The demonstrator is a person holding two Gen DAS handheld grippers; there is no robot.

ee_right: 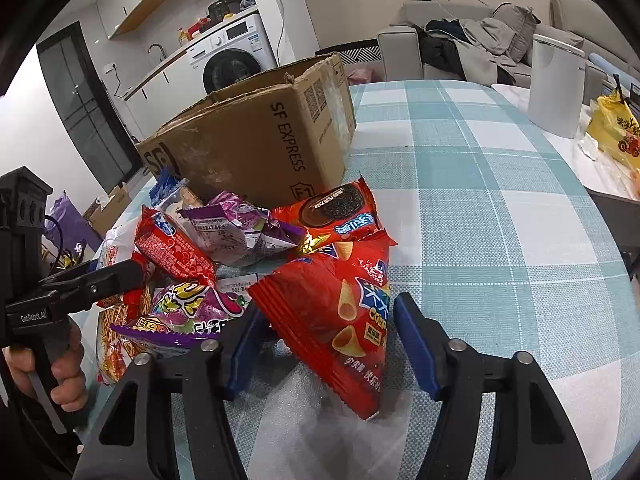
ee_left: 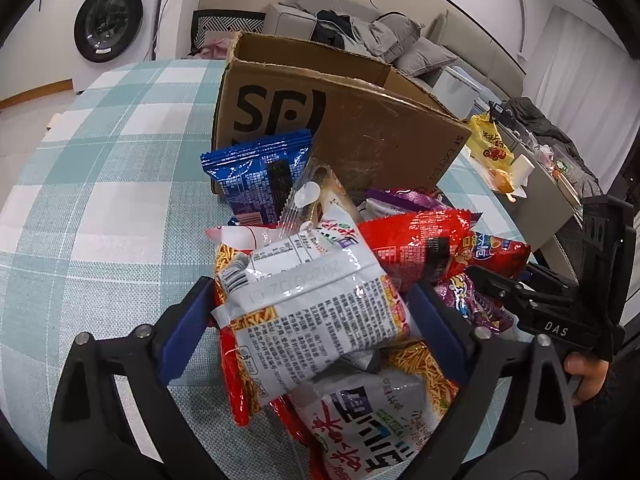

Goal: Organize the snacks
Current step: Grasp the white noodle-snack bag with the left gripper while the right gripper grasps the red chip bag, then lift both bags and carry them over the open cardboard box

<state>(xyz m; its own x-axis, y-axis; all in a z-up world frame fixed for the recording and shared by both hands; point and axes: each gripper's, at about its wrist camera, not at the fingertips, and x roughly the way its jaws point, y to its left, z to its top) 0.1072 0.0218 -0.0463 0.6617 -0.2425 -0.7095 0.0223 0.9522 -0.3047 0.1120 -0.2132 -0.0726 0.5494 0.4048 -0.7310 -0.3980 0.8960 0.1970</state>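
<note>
Left gripper (ee_left: 316, 316): angling downward, jaws apart, straddling a white noodle-snack packet (ee_left: 316, 300) atop the snack pile. Right gripper (ee_right: 328, 340): angling downward, jaws apart around a red corn-cone bag (ee_right: 340, 312). Cardboard box (ee_right: 256, 144) standing just beyond.

The bench (ee_right: 500, 208) wears a teal-and-white check cloth. The cardboard box (ee_right: 256, 148) is brown with black lettering. Snack packets run red (ee_right: 340, 320), purple (ee_right: 236, 228), blue (ee_left: 260, 176) and silver-white (ee_left: 316, 300) — the tongs' pads (ee_right: 416, 344) dark blue on black arms.
</note>
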